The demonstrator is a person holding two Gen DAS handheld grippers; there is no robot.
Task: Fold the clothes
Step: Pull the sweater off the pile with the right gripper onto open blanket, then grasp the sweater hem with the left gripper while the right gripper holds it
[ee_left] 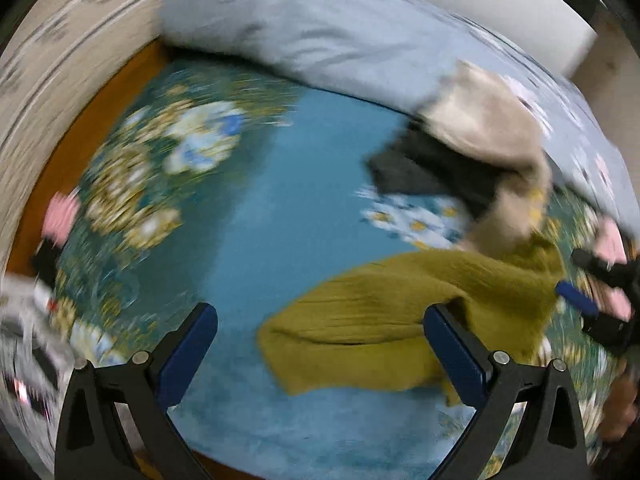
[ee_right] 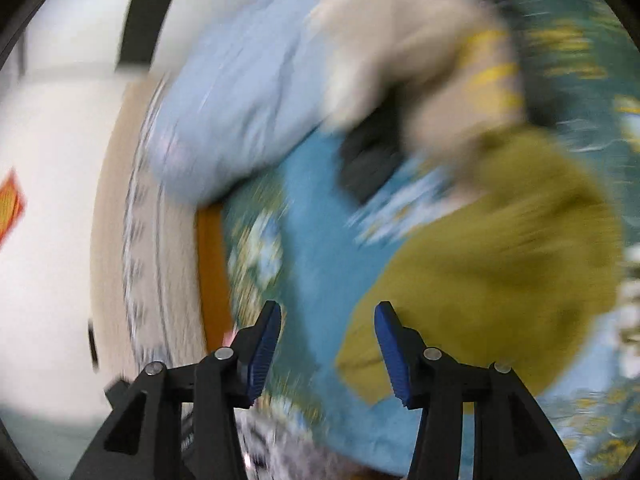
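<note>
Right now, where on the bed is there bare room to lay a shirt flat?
The plain blue stretch of bedspread is free, bordered by the floral print on the left, the pale duvet behind and the olive garment on the right. The right side is crowded: a beige garment and a dark garment are piled there.

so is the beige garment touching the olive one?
Touching. In the left wrist view the beige garment hangs down onto the far edge of the olive garment, with no bedspread showing between them; the right wrist view agrees despite blur.
</note>
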